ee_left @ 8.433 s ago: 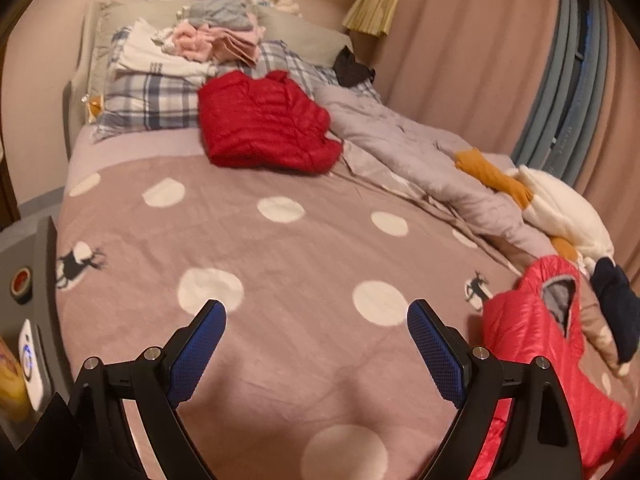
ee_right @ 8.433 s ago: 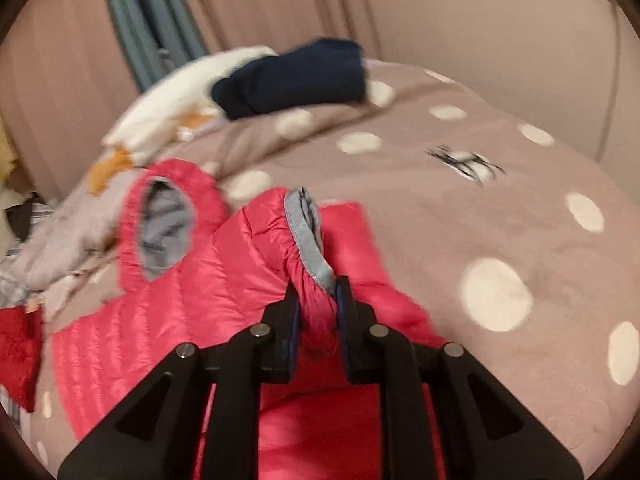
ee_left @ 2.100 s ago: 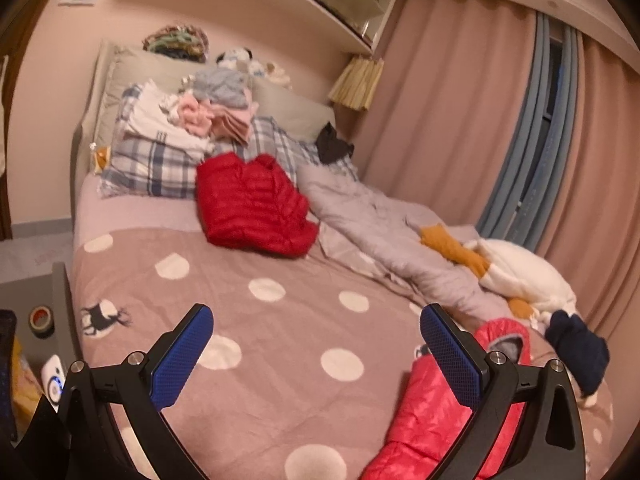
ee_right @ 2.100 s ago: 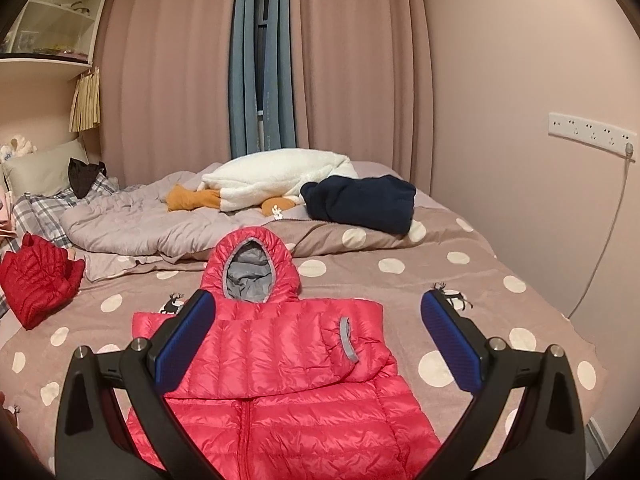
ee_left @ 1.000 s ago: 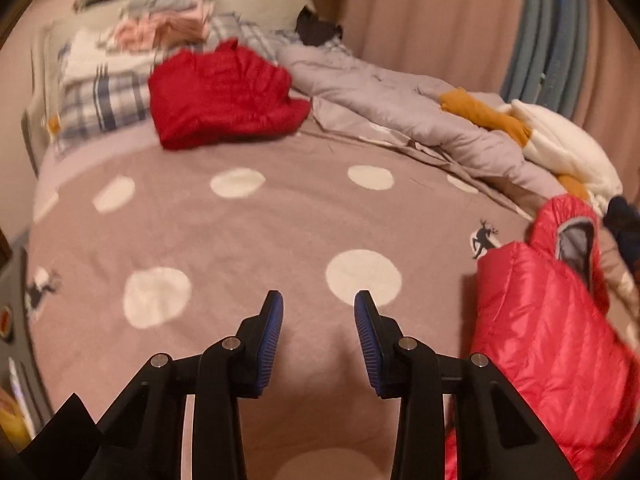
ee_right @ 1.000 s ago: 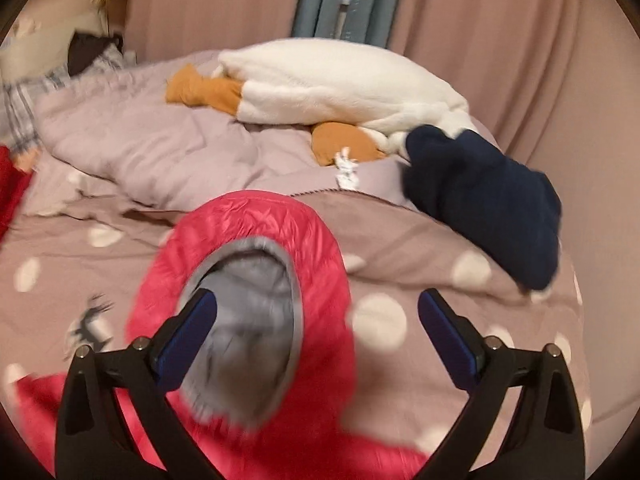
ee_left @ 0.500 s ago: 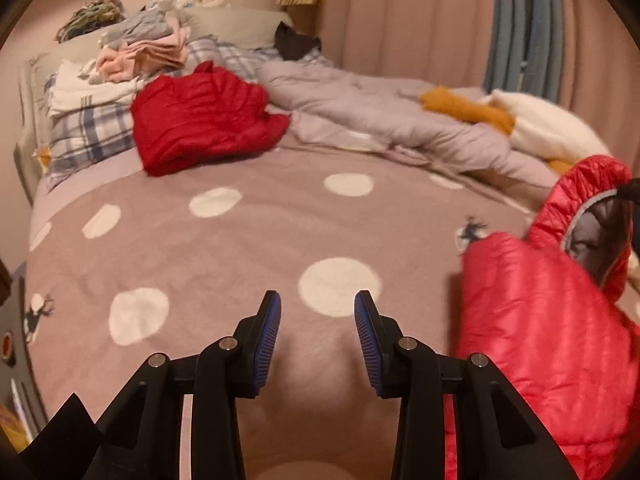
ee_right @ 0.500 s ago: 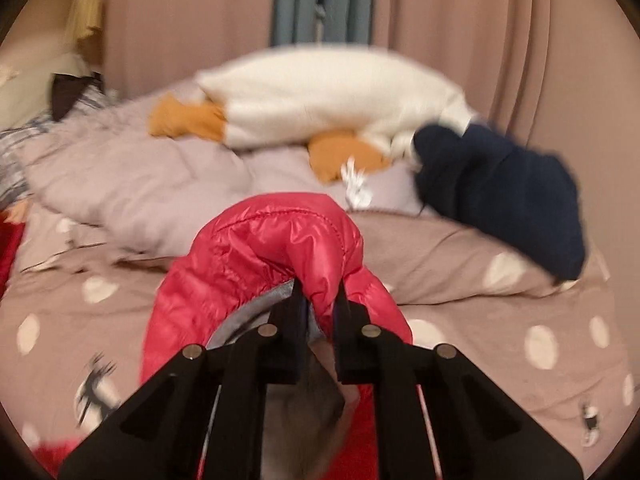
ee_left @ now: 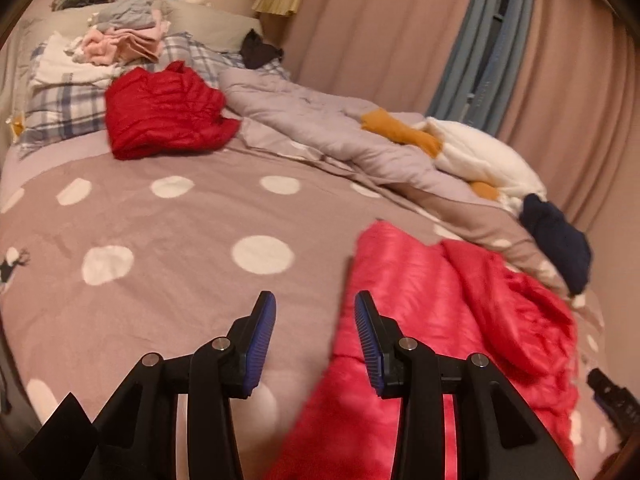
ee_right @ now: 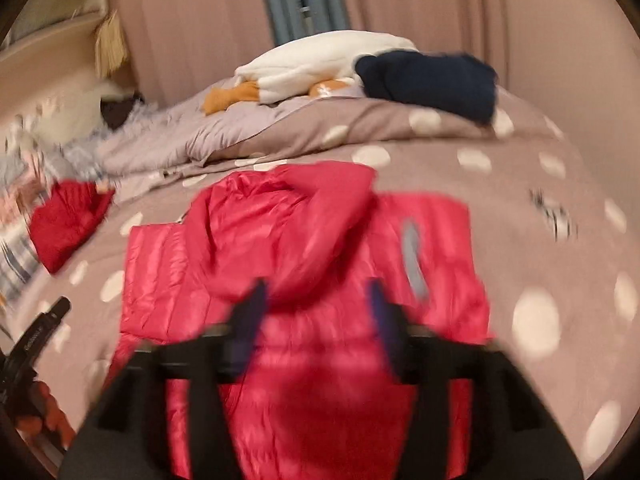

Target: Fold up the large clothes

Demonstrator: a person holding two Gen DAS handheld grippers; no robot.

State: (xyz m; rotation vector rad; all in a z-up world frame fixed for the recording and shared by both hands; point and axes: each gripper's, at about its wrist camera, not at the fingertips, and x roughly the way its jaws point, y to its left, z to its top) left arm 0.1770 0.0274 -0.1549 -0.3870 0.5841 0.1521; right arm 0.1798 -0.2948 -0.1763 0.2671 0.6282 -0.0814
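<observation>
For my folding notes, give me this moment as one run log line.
stage: hood folded down onto pink puffer jacket | right gripper: jaws just opened, empty | left gripper: open, empty, beside jacket

1. The hood of the pink jacket, upright in the right gripper's pinch half a second ago, now lies folded down over the jacket's chest.
2. The right gripper's jaws have just been opening; the hood sits loose between them, toward 12 o'clock.
3. The left gripper has just been opening a little, with nothing between its jaws.
</observation>
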